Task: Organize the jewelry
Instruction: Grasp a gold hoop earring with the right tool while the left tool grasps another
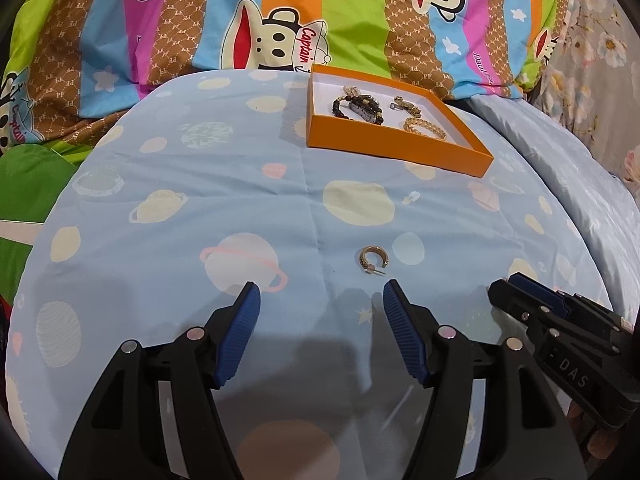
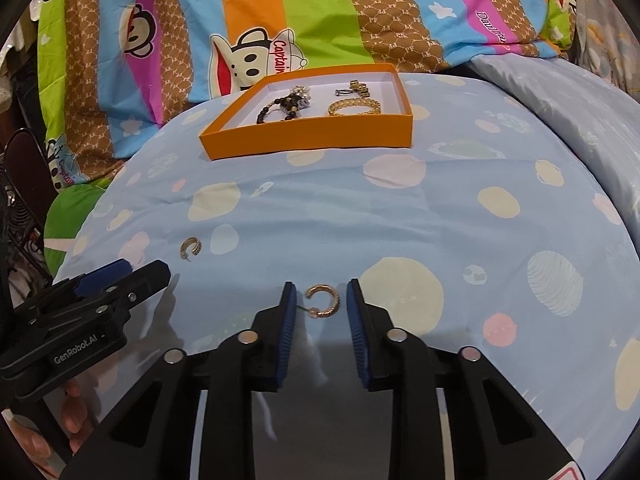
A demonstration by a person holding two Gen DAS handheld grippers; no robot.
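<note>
On the pale blue planet-print quilt (image 2: 460,208), our shallow orange cardboard box (image 2: 308,140) already holds several bracelets. We have two gold hoop earrings left: one (image 2: 323,300) between our right gripper's (image 2: 320,300) spread jaws, one (image 1: 373,259) just ahead of our wide-open left gripper (image 1: 320,300).

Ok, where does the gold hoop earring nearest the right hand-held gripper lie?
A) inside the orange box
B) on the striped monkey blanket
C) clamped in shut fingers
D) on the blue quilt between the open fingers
D: the gold hoop earring lies on the blue quilt between the spread fingers of the right hand-held gripper, outside the orange box.
</note>
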